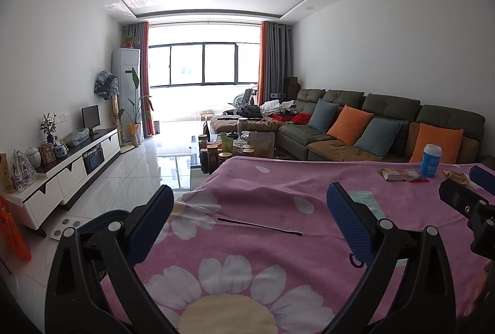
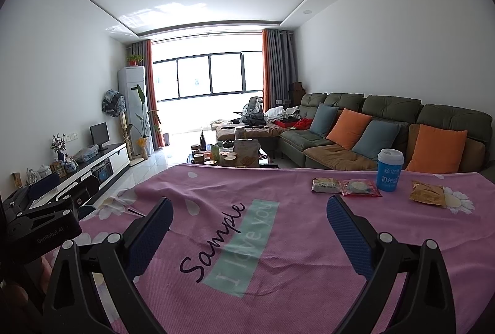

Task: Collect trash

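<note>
- Surface: counter [image 2: 278, 287] covered by a pink flowered cloth. The trash sits in a loose row along its far right part.
- Trash, left to right in the right wrist view: tan wrapper [image 2: 325, 185], red wrapper [image 2: 360, 188], blue cup [image 2: 389, 170] standing upright, brown wrapper [image 2: 428, 194]. The tan and red wrappers touch or overlap; the cup stands just behind the red one; the brown wrapper lies apart to the right.
- Right gripper [image 2: 249, 218]: fingers spread wide, holding nothing, hovering over the cloth.
- Left gripper [image 1: 247, 204]: fingers spread wide, also empty. A thin dark stick [image 1: 260, 226] lies on the cloth between and ahead of its fingers.
- Key relation: all four items lie ahead and to the right of the right fingers, and further right still from the left ones. The right hand is clearly nearer.
- Wrappers lie flat, long axes roughly across the view.
- Judgement: nothing collected yet; the right side is best placed for a first pick.
- No bin identifiable in either view.
</note>
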